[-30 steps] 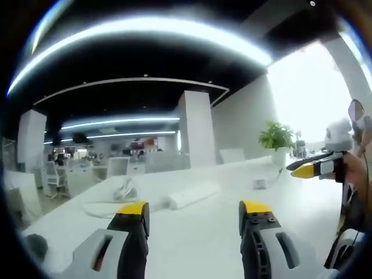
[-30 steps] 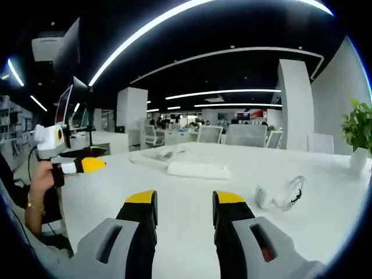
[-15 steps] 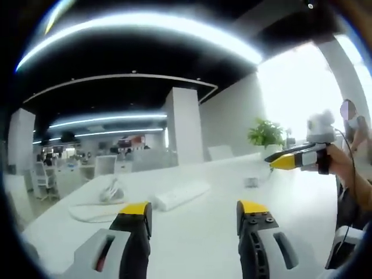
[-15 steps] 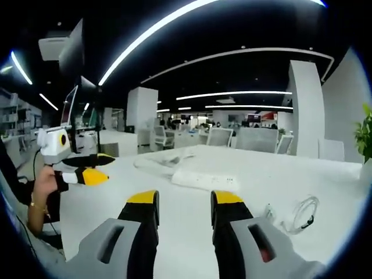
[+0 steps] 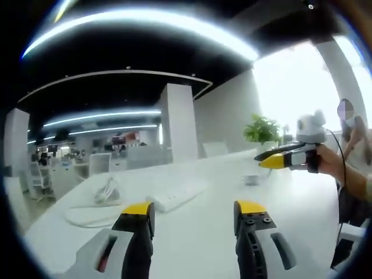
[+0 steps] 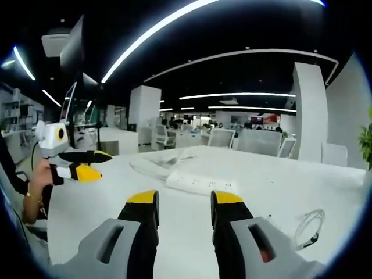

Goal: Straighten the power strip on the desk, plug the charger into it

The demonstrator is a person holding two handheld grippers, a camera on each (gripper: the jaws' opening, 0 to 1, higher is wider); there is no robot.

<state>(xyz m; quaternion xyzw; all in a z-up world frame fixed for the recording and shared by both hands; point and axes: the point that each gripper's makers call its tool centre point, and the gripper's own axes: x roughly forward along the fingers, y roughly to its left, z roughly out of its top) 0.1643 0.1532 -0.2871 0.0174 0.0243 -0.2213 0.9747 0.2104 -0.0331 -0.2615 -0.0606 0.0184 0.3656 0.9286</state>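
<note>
Right gripper view: power strip lies crosswise on desk.

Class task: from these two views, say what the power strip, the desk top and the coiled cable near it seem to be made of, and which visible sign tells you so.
Power strip: probably white moulded plastic, matte, with small dark sockets.
Desk: smooth white top, likely laminate; it shows a soft sheen.
Coiled cable: looks like flexible white plastic sheathing, bent in loose loops.

A white desk carries a white power strip, its coiled cord and a clear cable loop.
</note>
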